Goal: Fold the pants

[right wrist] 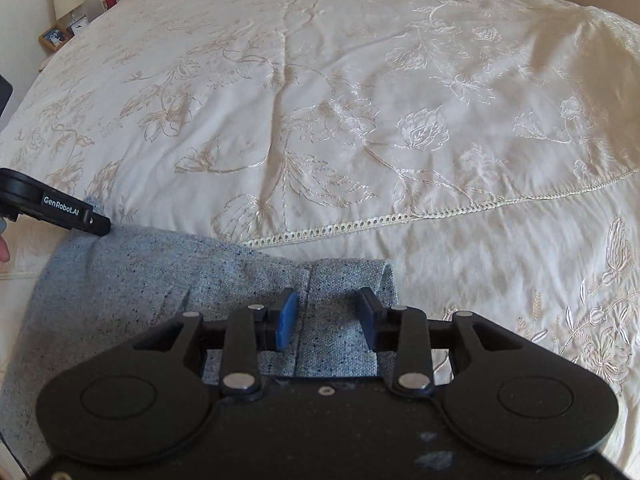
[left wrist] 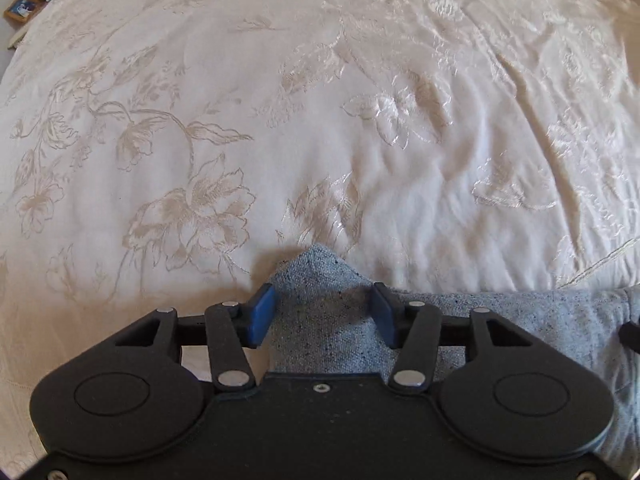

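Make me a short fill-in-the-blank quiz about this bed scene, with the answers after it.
1. The pants are pale ____ with dark flecks.
2. They lie on a cream bedspread embroidered with ____.
3. The left gripper and the right gripper each have their pads ____, with fabric between them.
4. The pads on the fingers are ____ in colour.

Missing words: blue; flowers; apart; blue

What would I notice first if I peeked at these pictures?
A huge cream bedspread with stitched flowers fills both views. At its near edge lie speckled blue pants. The black left gripper and right gripper each straddle a bit of that cloth, blue pads apart.
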`<action>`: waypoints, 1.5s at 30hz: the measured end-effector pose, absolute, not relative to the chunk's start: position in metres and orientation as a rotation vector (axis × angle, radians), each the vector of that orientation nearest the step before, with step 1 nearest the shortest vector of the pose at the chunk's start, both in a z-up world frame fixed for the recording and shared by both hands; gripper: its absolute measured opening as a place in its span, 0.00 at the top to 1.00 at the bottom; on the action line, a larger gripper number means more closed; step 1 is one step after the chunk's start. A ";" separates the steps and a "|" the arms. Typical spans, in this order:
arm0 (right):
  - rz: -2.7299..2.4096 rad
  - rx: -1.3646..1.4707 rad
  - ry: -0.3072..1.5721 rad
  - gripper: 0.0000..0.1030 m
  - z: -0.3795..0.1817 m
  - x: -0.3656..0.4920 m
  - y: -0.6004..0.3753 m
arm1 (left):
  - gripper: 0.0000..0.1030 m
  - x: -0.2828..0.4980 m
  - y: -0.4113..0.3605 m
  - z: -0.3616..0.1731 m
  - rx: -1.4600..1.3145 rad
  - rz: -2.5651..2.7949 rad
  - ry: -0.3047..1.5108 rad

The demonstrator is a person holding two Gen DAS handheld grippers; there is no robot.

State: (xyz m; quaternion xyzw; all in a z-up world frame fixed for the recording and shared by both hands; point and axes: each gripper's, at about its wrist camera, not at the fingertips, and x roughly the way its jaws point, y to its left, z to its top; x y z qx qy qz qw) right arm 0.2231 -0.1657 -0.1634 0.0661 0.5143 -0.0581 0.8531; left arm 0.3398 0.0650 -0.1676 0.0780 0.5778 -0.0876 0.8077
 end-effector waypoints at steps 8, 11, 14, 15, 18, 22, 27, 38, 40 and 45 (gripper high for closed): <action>-0.094 0.251 1.085 0.61 -0.142 0.189 -0.188 | 0.44 0.235 0.084 -0.164 0.238 -0.226 1.268; -0.127 0.244 1.115 0.59 -0.148 0.170 -0.190 | 0.44 0.206 0.078 -0.177 0.286 -0.216 1.251; -0.112 0.240 1.122 0.54 -0.157 0.154 -0.193 | 0.37 0.191 0.073 -0.177 0.328 -0.163 1.165; -0.107 0.241 1.116 0.53 -0.159 0.151 -0.193 | 0.34 0.193 0.071 -0.177 0.341 -0.150 1.159; -0.093 0.251 1.113 0.48 -0.164 0.149 -0.198 | 0.34 0.204 0.074 -0.174 0.310 -0.157 1.168; -0.072 0.316 1.170 0.45 -0.172 0.158 -0.209 | 0.34 0.221 0.089 -0.174 0.193 -0.181 1.213; 0.010 0.373 1.220 0.43 -0.183 0.172 -0.224 | 0.20 0.237 0.097 -0.186 0.133 -0.219 1.261; 0.194 0.405 1.181 0.40 -0.197 0.187 -0.238 | 0.00 0.255 0.095 -0.203 -0.011 -0.232 1.270; 0.207 0.425 1.171 0.40 -0.197 0.187 -0.240 | 0.01 0.258 0.093 -0.203 -0.031 -0.233 1.275; 0.186 0.577 1.204 0.44 -0.199 0.186 -0.248 | 0.58 0.263 0.089 -0.189 -0.130 -0.284 1.321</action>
